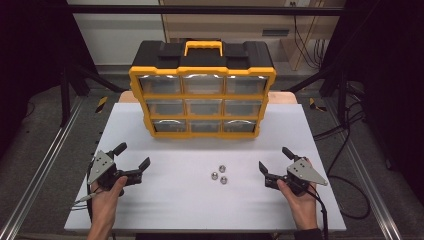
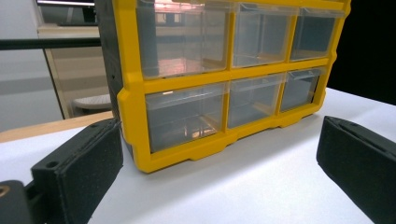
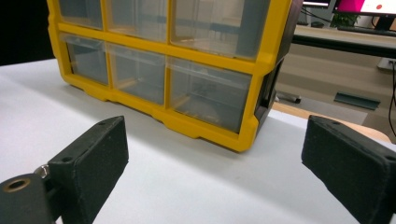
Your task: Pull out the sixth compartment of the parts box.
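Table (image 1: 165, 210): white top, its left and right edges flanked by metal rails; the near half lies mostly bare, giving open room between the two hands.
Drawer organizer (image 1: 202, 97): yellow frame, black top with a yellow carry handle, nine clear drawers in three rows; stands upright at the far middle of the table, front facing the near edge. Bare tabletop lies to its left, right and front.
Organizer in the left gripper view (image 2: 224, 79): top row and upper frame cut off by the picture edge; drawer contents hard to make out behind reflections.
Organizer in the right gripper view (image 3: 168, 70): top row cut off; its left end runs out of frame.
Left gripper (image 1: 132, 162): held at the near left, well apart from the organizer; jaws spread wide with nothing between them.
Right gripper (image 1: 274, 161): held at the near right; jaws spread wide, holding nothing, only bare tabletop between them.
Metal nuts (image 1: 219, 174): three small shiny pieces clustered near the table's middle, between the two grippers and nearer the right one, touched by neither; too small to tell their detail.
Cables (image 1: 345, 150): trail over the floor at the right, partly lost in shadow.
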Demonstrator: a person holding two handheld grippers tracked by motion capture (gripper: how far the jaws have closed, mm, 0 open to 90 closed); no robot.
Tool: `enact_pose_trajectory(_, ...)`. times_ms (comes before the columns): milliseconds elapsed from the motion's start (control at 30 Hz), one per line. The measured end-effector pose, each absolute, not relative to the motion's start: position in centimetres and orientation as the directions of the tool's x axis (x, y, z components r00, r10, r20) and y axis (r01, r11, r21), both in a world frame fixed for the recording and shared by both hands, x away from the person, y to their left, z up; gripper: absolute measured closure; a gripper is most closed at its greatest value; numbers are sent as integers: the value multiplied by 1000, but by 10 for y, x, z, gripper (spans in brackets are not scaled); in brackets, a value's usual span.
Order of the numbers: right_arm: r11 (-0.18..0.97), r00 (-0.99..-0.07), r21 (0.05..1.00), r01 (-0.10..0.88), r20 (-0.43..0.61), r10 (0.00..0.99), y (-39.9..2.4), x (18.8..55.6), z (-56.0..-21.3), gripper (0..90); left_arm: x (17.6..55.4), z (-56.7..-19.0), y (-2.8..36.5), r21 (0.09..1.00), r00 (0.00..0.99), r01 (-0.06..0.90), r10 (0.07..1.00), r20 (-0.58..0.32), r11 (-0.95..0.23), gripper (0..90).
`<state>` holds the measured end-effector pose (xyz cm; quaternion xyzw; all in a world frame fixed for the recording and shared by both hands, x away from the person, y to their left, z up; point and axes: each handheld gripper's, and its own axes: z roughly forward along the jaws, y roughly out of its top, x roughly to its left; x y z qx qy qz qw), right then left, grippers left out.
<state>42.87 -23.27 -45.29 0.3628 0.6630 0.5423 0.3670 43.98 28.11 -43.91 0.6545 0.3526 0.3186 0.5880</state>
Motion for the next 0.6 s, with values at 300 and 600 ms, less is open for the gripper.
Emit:
enact_pose_trajectory(300,163,-447,979,121,-93,890,-234,428,-456,61,441,-441,278,991,569,110,822,4,-81,5)
enact_pose_trajectory(600,362,-429,903,231,-239,871,-225,443,-444,103,438,-442,273,982,595,119,802,45,-143,7)
